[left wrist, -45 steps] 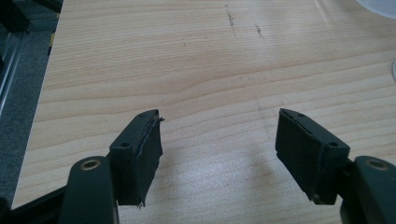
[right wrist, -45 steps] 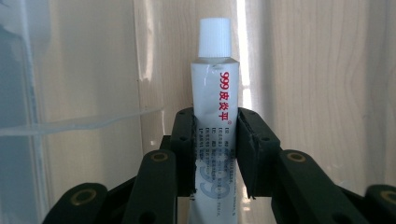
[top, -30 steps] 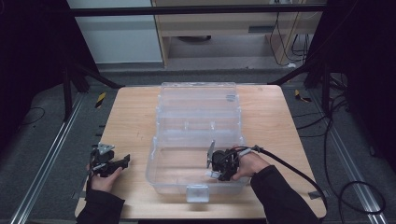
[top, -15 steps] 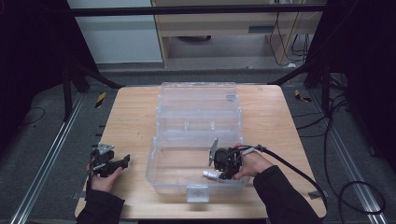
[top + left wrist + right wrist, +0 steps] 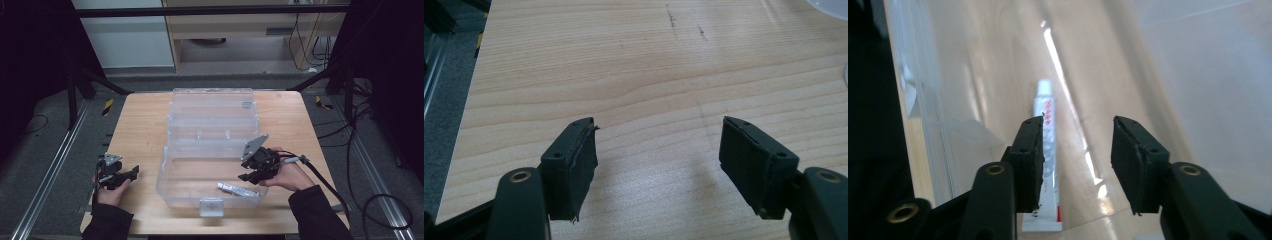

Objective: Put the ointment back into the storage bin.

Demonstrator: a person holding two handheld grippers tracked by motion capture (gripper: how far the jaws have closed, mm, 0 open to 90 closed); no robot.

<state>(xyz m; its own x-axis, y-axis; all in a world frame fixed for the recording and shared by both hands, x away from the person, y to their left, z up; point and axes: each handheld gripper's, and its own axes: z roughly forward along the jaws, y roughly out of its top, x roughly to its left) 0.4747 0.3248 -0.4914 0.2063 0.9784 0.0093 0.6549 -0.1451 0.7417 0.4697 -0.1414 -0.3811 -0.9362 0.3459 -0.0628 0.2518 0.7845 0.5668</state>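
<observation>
The right gripper (image 5: pixel 248 176) had just opened partway; the tube (image 5: pixel 238 189) lay free below its fingertips inside the clear box (image 5: pixel 170 187). The left gripper (image 5: pixel 659 150) stood wide over bare table (image 5: pixel 649 65).

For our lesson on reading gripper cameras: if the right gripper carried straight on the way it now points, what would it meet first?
Probably the clear box's floor. The right gripper stands open, its jaws having just opened, and the small white tube lies just left of that line, though depth is unclear.
</observation>
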